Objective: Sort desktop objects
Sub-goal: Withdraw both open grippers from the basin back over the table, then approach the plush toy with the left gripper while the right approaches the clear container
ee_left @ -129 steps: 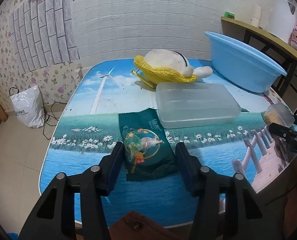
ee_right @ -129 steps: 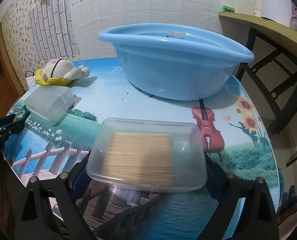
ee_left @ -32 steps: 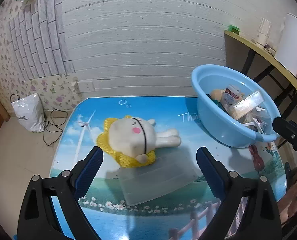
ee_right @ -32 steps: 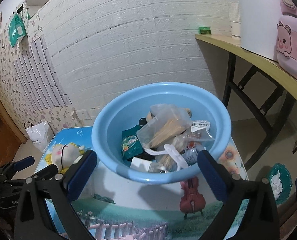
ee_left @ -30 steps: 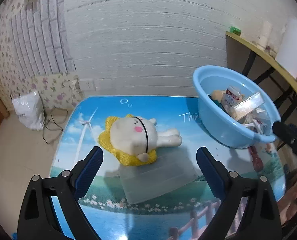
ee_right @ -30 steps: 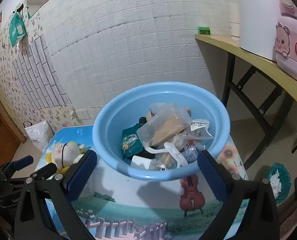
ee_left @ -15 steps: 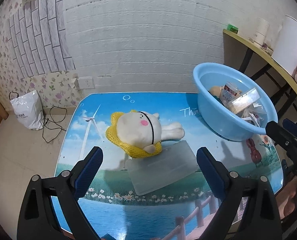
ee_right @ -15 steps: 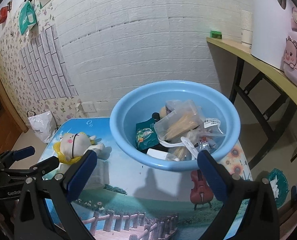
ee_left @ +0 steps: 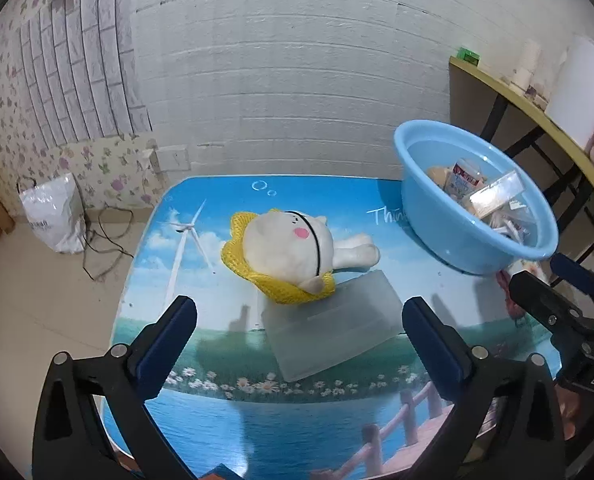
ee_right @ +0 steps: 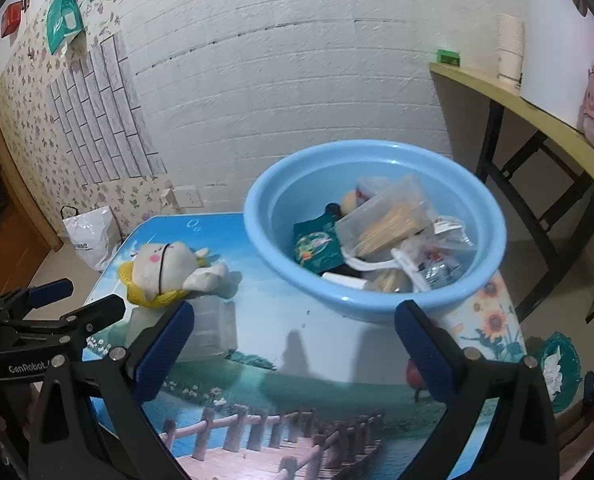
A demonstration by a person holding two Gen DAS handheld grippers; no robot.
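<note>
Left tool (ee_left: 299, 314) opening, empty, above plush toy (ee_left: 287, 254) on frosted box (ee_left: 333, 326); right tool (ee_right: 293, 320) released, before filled basin (ee_right: 371, 304).

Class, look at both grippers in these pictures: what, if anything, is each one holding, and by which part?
Nothing is held. The left gripper is opening with empty air between its fingers; the right gripper stands open and empty too.

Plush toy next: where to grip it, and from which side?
Grip the plush toy across its round head, from above: it lies on its side, part on the translucent box, yellow knit collar underneath. The head is the bulkiest part, probably fitting the open left gripper.
</note>
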